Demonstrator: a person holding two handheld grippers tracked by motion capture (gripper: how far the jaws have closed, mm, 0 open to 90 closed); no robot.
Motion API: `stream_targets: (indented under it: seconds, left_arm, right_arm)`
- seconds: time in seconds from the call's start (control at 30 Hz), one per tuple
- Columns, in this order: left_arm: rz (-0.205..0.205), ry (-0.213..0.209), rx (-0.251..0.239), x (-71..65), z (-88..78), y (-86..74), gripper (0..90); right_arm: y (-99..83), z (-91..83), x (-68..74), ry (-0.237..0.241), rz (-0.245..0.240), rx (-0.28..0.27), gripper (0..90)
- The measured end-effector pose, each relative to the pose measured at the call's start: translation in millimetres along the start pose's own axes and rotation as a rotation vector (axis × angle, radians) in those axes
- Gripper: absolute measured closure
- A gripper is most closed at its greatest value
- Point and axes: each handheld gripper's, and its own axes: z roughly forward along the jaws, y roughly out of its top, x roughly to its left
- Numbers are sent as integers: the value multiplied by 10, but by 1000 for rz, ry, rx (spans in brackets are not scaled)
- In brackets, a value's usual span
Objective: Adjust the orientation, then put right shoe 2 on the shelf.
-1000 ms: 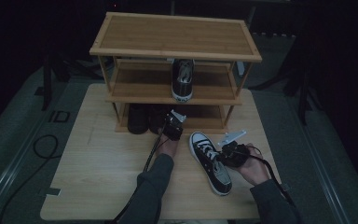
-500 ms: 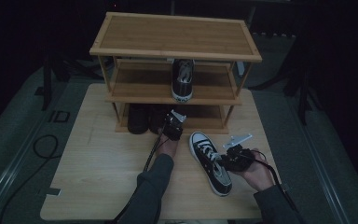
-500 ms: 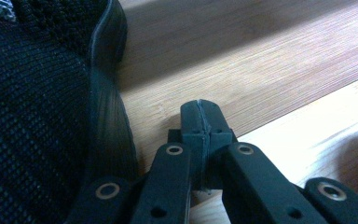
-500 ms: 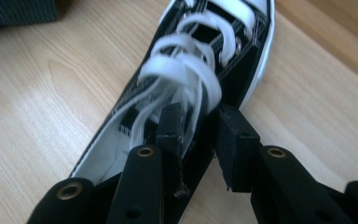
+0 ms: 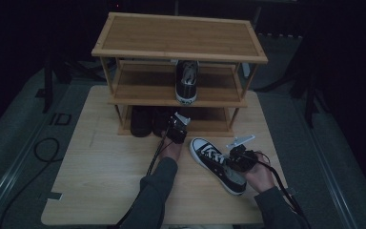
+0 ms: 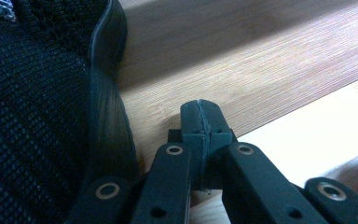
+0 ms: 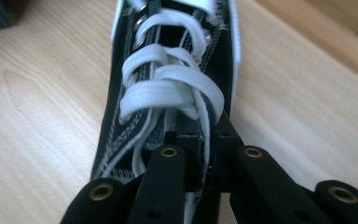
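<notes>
The right gripper is pinching the side wall of the black canvas sneaker with white laces and a white rubber toe, which is lying at lower right of centre in the high view; its jaws have just been closing on the canvas and a lace. Gripping by such a thin flap, the shoe is likely to swing or slip out when lifted, or the lace may pull free instead. The left gripper, jaws pressed together on nothing, is resting beside the dark knit shoe at the bottom tier of the slatted bamboo shoe rack. The light wooden table is offering open room at lower left, while the rack's right post is crowding any route upward in the frame; the middle shelf already holds a matching black sneaker.
</notes>
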Motion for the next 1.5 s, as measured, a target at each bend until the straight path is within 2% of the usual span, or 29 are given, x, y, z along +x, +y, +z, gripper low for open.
stream_targets:
  seconds: [0.1,0.2,0.47,0.8,0.97,1.5]
  left_arm:
    - [1,1,0,-1,0,0,900]
    - [1,1,0,-2,0,0,900]
    - [-1,-1,0,0,0,0,900]
    - [-1,0,1,1,-1,0,900]
    - [-1,-1,1,1,-1,0,900]
    - [-12,-6,2,12,-3,-1,900]
  right_arm:
    - [-2,6,-41,18,17,-5,867]
    - [-23,-12,-112,70,47,-34,876]
    - [-32,-55,-118,112,60,-54,878]
    - [-28,-216,-181,137,76,-86,878]
    - [-7,-269,-185,133,74,-95,878]
    - [122,-482,-188,148,29,-117,878]
